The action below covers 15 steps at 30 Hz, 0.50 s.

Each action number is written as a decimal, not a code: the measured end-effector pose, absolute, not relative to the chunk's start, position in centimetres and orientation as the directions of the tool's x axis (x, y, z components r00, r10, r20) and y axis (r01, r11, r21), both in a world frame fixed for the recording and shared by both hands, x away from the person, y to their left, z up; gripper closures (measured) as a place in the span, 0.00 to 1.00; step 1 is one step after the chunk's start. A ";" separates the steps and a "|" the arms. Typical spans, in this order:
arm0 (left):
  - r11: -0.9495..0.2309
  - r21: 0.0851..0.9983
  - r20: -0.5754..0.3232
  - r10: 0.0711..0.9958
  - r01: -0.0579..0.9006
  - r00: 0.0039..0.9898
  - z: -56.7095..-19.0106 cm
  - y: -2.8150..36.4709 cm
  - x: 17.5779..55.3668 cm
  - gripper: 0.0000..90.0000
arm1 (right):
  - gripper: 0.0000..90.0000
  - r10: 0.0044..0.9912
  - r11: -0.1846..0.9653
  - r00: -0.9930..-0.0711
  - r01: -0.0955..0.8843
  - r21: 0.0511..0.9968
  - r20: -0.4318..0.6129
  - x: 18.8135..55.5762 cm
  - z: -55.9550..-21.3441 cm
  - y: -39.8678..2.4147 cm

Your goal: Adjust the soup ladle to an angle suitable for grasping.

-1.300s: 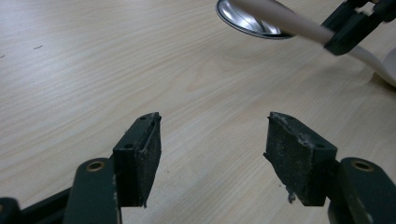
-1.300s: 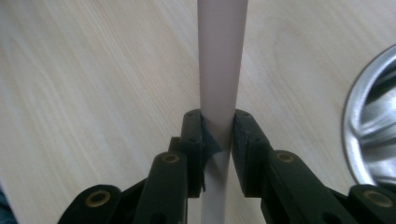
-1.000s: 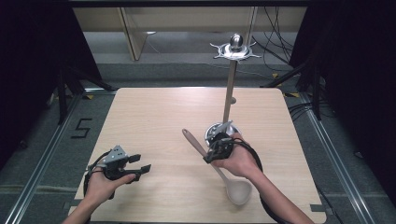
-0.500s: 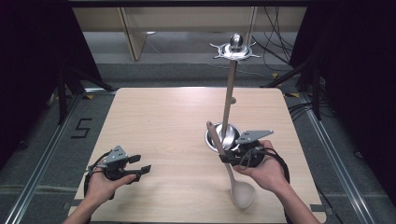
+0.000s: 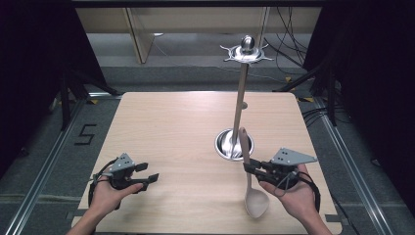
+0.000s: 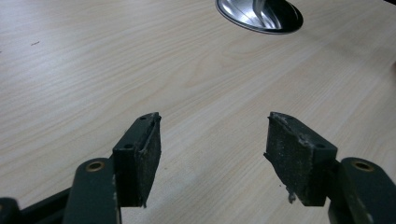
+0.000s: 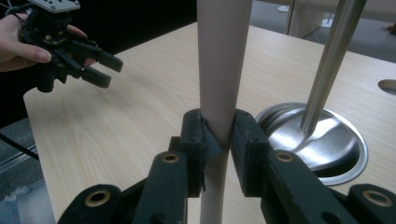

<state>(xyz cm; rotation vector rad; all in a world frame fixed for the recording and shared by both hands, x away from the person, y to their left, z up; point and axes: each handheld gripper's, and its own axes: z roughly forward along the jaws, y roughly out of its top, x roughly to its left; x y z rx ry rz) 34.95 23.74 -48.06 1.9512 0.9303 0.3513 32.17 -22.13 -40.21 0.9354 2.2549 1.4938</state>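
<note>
We find the right gripper (image 5: 250, 168) pinching the pale wooden spoon (image 5: 250, 183) mid-handle at lower right of the high view, bowl hanging toward the bench (image 5: 171, 127) beside the steel hanging stand (image 5: 240, 103), and judge it light, stiff and smooth, best held there; the left gripper (image 5: 149, 172) stands spread, empty.

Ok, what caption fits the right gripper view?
Right gripper clamps the pale wooden spoon's handle beside the shiny metal stand base.
</note>
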 end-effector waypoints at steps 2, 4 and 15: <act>-0.283 0.840 -0.130 0.722 0.462 0.680 -48.1 23.7 35.0 0.39 | 0.85 0.651 0.258 -0.754 0.322 0.911 0.083 32.0 -40.3 -22.4; -0.289 0.837 -0.129 0.721 0.464 0.681 -48.1 23.8 35.0 0.39 | 0.85 0.657 0.231 -0.746 0.341 0.911 0.112 31.6 -40.3 -22.5; -0.280 0.841 -0.135 0.721 0.464 0.680 -48.1 23.7 35.0 0.39 | 0.85 0.694 0.131 -0.713 0.264 0.956 0.102 31.2 -39.2 -23.2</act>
